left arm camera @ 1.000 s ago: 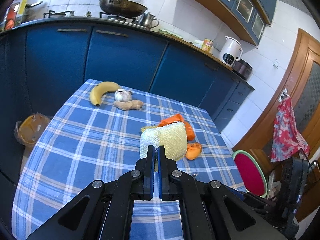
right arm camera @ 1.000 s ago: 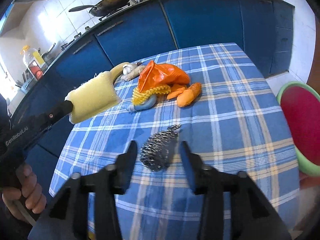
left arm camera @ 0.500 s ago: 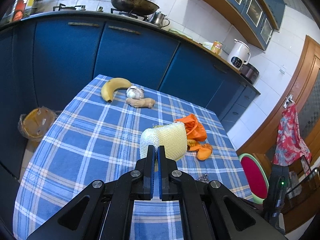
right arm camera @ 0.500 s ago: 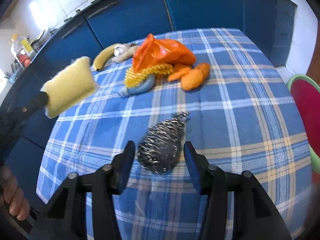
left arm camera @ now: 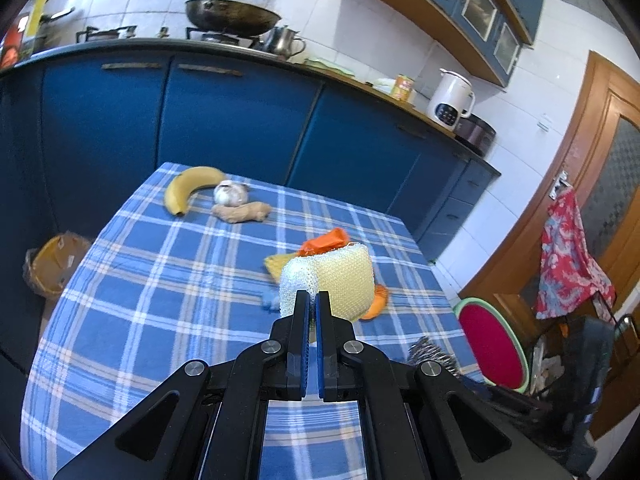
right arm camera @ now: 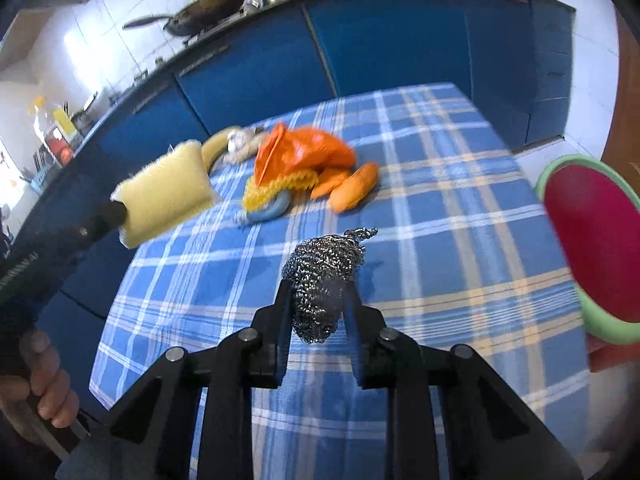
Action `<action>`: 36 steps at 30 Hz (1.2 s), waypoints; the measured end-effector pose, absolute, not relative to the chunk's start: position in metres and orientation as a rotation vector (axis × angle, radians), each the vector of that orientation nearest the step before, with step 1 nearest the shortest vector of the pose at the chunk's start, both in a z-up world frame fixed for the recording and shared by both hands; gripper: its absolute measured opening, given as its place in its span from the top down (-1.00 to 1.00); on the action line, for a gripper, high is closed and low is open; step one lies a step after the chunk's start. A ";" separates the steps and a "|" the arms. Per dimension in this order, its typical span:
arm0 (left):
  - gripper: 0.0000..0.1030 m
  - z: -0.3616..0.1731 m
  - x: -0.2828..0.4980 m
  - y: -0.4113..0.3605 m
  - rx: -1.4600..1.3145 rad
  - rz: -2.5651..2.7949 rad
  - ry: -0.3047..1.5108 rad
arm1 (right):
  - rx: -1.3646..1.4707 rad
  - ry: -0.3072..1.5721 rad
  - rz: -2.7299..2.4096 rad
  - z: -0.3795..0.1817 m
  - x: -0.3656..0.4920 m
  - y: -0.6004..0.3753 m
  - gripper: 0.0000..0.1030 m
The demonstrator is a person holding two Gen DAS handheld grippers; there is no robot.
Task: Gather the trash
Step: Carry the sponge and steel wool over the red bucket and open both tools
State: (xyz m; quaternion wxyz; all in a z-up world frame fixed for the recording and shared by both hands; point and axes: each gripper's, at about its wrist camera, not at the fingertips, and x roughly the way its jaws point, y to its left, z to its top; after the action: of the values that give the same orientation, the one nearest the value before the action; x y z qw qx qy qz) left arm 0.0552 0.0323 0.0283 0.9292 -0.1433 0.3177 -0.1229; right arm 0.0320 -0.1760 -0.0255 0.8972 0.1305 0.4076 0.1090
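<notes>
My left gripper [left arm camera: 312, 300] is shut on a yellow mesh sponge [left arm camera: 336, 284] and holds it above the blue checked tablecloth [left arm camera: 160, 280]; the sponge also shows in the right wrist view [right arm camera: 168, 192]. My right gripper [right arm camera: 318, 300] is shut on a steel wool scrubber [right arm camera: 324, 272], seen too at the lower right of the left wrist view [left arm camera: 432, 354]. An orange plastic bag [right arm camera: 304, 152], orange peels [right arm camera: 352, 188] and a yellow and blue scrap [right arm camera: 276, 196] lie mid-table.
A banana [left arm camera: 188, 188], a garlic bulb [left arm camera: 230, 194] and a ginger root [left arm camera: 242, 212] lie at the table's far end. A lined bin [left arm camera: 52, 264] stands on the floor left of the table. A red stool [right arm camera: 592, 240] is at the right. Blue cabinets stand behind.
My right gripper has moved forward and closed on the steel wool scrubber, which it straddled open before. The left gripper has kept the sponge and shifted slightly.
</notes>
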 end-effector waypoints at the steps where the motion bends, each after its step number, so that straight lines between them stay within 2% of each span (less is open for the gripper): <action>1: 0.96 0.031 0.055 0.027 -0.285 -0.260 0.649 | 0.275 0.831 0.221 -0.021 0.029 -0.181 0.48; 19: 0.96 0.055 0.069 -0.086 -0.136 -0.450 0.657 | 0.385 0.648 0.021 0.028 -0.013 -0.299 0.48; 36: 0.96 0.020 0.094 -0.219 0.001 -0.628 0.770 | 0.536 0.665 -0.151 -0.009 -0.022 -0.400 0.47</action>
State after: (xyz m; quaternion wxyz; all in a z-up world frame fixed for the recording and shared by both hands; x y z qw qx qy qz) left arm 0.0940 -0.2192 0.0197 0.8790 0.0005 0.3694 -0.3014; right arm -0.0217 -0.4000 -0.0092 0.9073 0.2598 0.3223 -0.0733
